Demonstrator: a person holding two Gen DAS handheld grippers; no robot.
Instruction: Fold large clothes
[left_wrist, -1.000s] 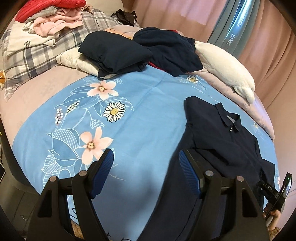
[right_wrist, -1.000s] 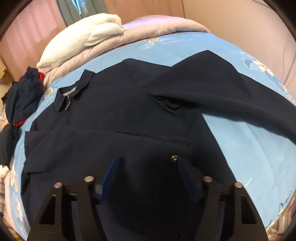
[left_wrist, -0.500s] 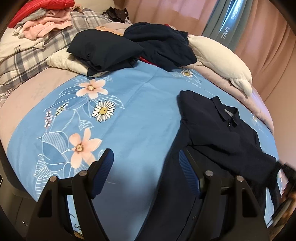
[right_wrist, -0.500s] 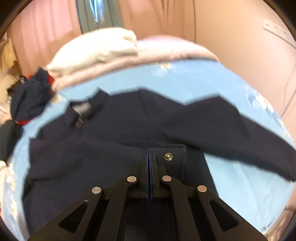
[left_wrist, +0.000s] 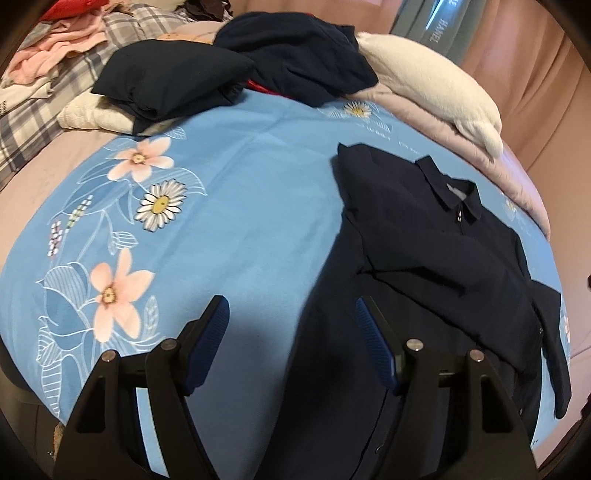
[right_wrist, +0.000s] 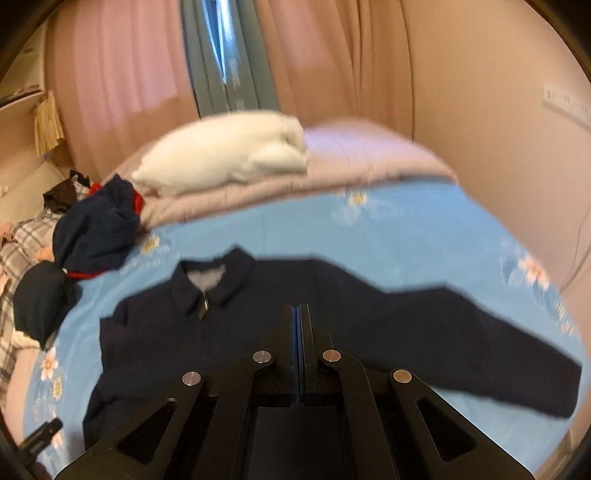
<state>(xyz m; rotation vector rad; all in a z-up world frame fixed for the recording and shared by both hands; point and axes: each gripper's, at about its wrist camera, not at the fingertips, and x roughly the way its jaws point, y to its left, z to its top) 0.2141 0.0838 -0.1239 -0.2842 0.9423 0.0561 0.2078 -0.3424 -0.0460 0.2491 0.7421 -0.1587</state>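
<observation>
The navy jacket (left_wrist: 443, 258) lies face up on the blue floral bedspread (left_wrist: 240, 206), filling the lower right of the left wrist frame, collar toward the upper right and one sleeve already folded across its chest. It looks like soft, light, limp cloth that will sag and slide rather than hold a crease, so edges, the hem or a cuff seem the best places to pinch. The left gripper (left_wrist: 291, 347) stands spread, nothing between its pads, over the jacket's near edge at lower centre. The right gripper (right_wrist: 299, 347) is pressed together; whether it pinches a fold of jacket I cannot tell.
</observation>
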